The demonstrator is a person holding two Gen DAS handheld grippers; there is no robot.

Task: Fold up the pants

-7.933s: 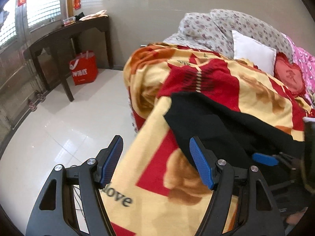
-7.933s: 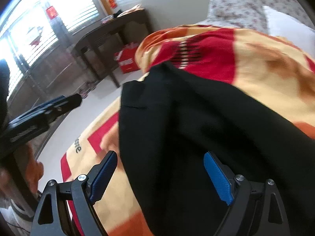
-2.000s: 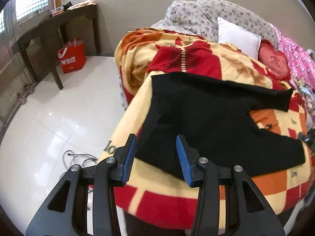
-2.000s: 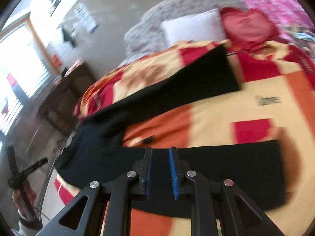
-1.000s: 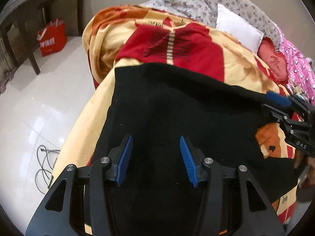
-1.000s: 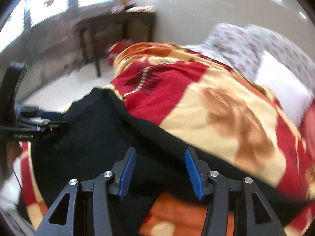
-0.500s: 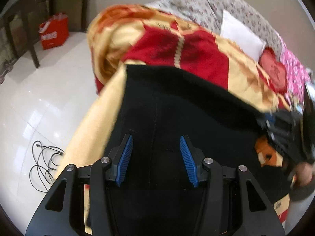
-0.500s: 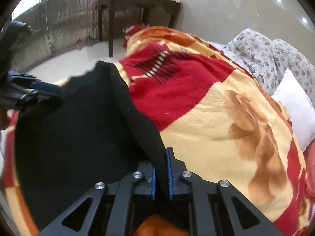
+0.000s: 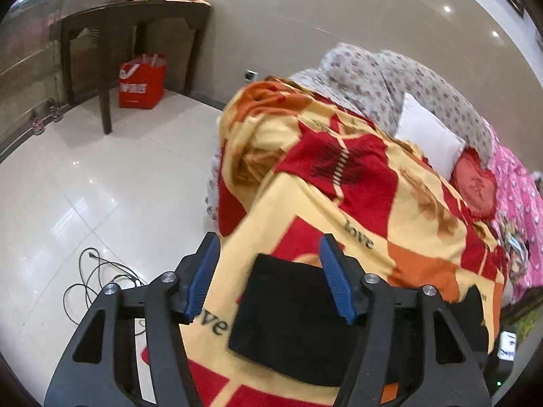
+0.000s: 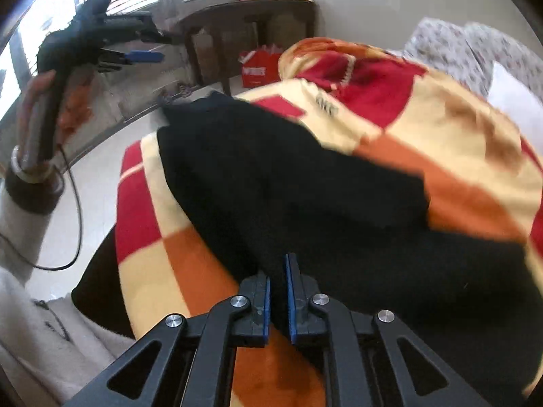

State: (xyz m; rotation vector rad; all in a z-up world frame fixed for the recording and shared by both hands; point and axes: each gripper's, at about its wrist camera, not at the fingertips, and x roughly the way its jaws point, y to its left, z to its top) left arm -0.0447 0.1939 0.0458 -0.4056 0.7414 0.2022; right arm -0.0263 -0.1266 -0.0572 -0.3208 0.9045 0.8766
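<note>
The black pants lie on a red, yellow and orange blanket on the bed. In the right wrist view my right gripper is shut on an edge of the pants near the blanket's front. In the left wrist view my left gripper is open and empty, raised above the blanket, with one end of the pants below it. The left gripper also shows in the right wrist view, held up at the left, away from the pants.
A dark wooden table and a red bag stand on the white tiled floor left of the bed. A black cable lies on the floor. Pillows and a floral quilt lie at the bed's head.
My right gripper, shut on the pants edge, has carried it towards the bed's front, so the pants now lie in a narrower bundle. My left gripper has lifted up and away, still open.
</note>
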